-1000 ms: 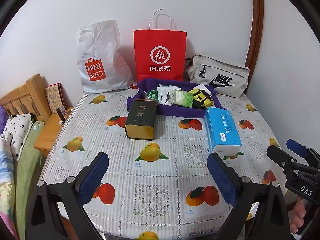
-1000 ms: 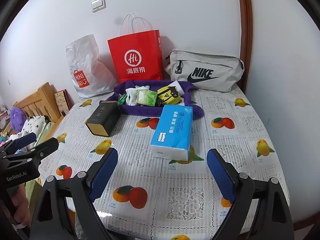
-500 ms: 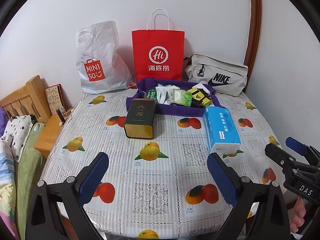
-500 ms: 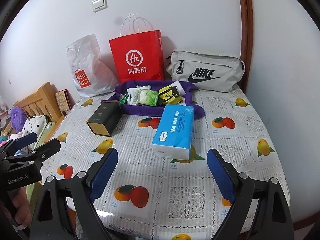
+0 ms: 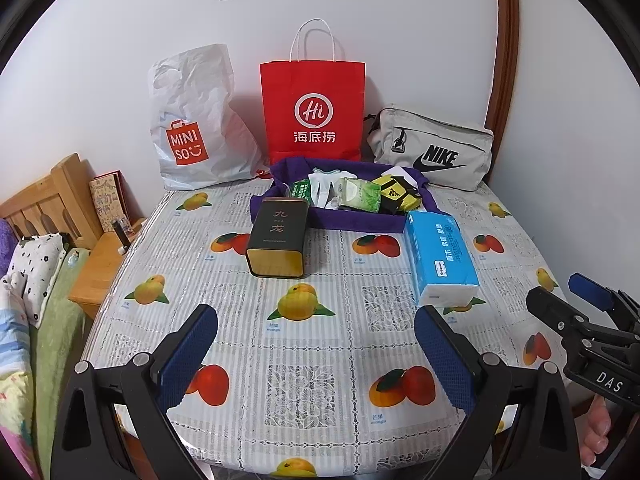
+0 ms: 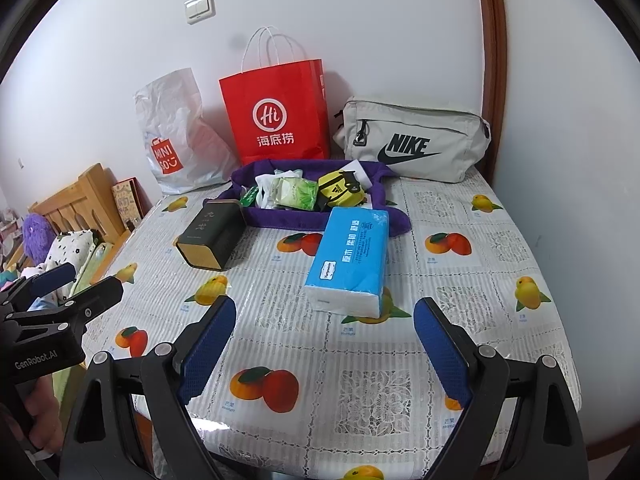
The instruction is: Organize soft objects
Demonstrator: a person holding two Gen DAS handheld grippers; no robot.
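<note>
While both tools gape empty, they're angled down over table.

Both cameras sit low at the near edge of the desk, each looking forward and somewhat downward along its own hand-held gripper toward the far wall. The left wrist view stands further left, facing the dark tin almost head-on, with the right hand-held gripper showing at its right edge. The right wrist view stands further right, nearer the blue tissue pack, with the left hand-held gripper at its left edge. Both share the desk top, the purple tray and the red bag.
</note>
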